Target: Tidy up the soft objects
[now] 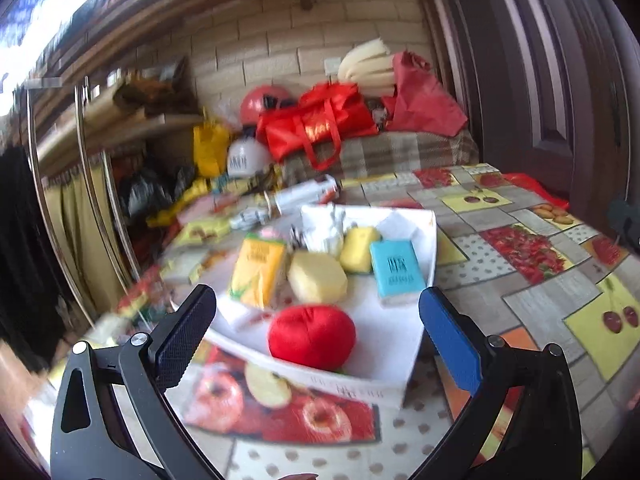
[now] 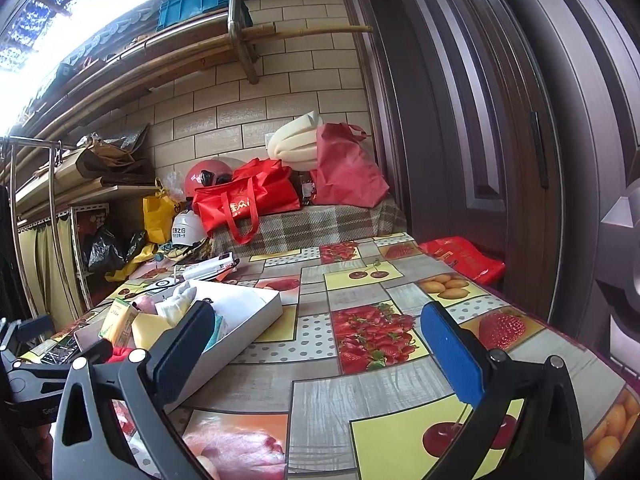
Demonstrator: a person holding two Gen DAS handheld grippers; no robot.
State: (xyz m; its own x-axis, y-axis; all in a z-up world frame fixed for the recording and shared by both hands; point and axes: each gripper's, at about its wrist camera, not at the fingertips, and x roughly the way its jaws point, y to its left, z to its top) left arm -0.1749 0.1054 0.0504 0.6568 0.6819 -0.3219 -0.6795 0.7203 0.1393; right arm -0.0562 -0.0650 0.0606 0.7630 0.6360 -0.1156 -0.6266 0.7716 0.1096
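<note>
A white shallow box (image 1: 400, 344) lies on the fruit-patterned tablecloth. It holds a red plush ball (image 1: 312, 336), a pale yellow sponge (image 1: 318, 278), a yellow-green sponge (image 1: 358, 250), a teal tissue pack (image 1: 396, 268), a yellow packet (image 1: 260, 270) and crumpled white cloth (image 1: 324, 226). My left gripper (image 1: 318, 316) is open just in front of the box, its fingers either side of the red ball and apart from it. My right gripper (image 2: 320, 344) is open over bare tablecloth, to the right of the same white box (image 2: 256, 316). The left gripper's body (image 2: 36, 376) shows at the right wrist view's left edge.
A couch with red bags (image 2: 248, 196), a red helmet (image 2: 204, 174) and a foam roll (image 2: 296, 136) stands behind the table. A dark door (image 2: 480, 120) is at the right. Packets and a boxed roll (image 1: 304, 194) lie at the table's far left. A metal rack (image 2: 48, 216) stands at the left.
</note>
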